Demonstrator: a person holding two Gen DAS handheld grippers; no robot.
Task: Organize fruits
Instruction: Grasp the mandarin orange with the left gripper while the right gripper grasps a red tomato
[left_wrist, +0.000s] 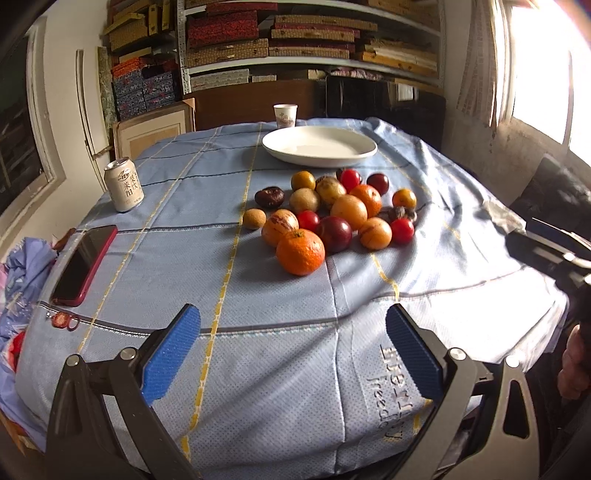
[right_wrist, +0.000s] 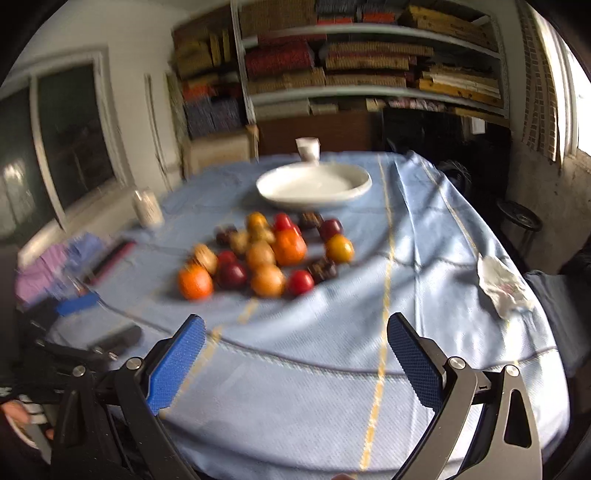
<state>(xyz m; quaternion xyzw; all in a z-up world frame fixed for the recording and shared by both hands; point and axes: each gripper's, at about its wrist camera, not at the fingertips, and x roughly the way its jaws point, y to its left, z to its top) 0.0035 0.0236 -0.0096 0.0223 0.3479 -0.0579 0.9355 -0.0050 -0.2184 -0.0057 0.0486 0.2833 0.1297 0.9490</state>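
A heap of several fruits (left_wrist: 334, 214) lies mid-table: oranges, red and dark plums, yellow-brown ones. The nearest is a large orange (left_wrist: 300, 252). Beyond the heap stands an empty white plate (left_wrist: 320, 144). My left gripper (left_wrist: 293, 350) hangs open above the near edge of the blue tablecloth, well short of the fruit, nothing between its blue pads. The right wrist view is blurred; it shows the same fruit heap (right_wrist: 266, 254) and plate (right_wrist: 314, 184). My right gripper (right_wrist: 295, 358) is open too, over the near cloth, holding nothing.
A drink can (left_wrist: 123, 184) and a red-cased phone (left_wrist: 84, 264) lie at the left. A paper cup (left_wrist: 285, 115) stands behind the plate. Crumpled paper (right_wrist: 504, 288) rests on the right edge. Shelves of boxes fill the back wall. A hand (left_wrist: 574, 365) shows at the right.
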